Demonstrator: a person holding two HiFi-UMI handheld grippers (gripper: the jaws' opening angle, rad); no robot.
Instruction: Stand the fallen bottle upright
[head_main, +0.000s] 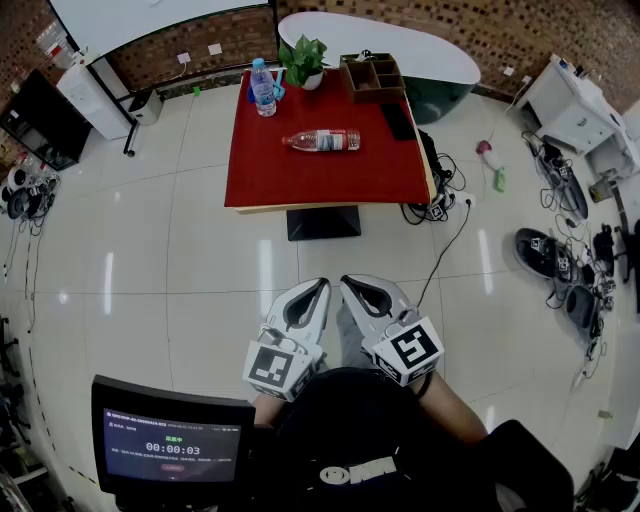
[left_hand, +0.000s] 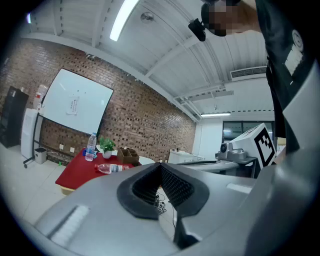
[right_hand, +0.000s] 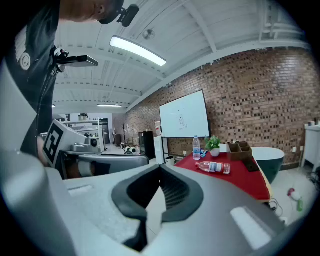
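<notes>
- Red-topped rectangular counter (head_main: 255, 170): it stands well ahead of both grippers, across a stretch of bare tiled floor.
- Grey two-jaw left gripper (head_main: 320, 284) and right gripper (head_main: 347, 282): two in all, held side by side and close to the person. Each has its jaws closed tip to tip, with nothing between them.
- Brown wooden compartment box (head_main: 371, 76): one, at the counter's far right.
- Green potted plant (head_main: 303, 62): one, at the far edge.
- Clear plastic fallen bottle (head_main: 322, 140): one, lying mid-counter. Its long axis runs crosswise to the grippers, with the neck towards the left. It lies almost straight ahead, so neither gripper looks clearly nearer.
- Clear upright bottle (head_main: 263, 88): one, standing at the far left.
</notes>
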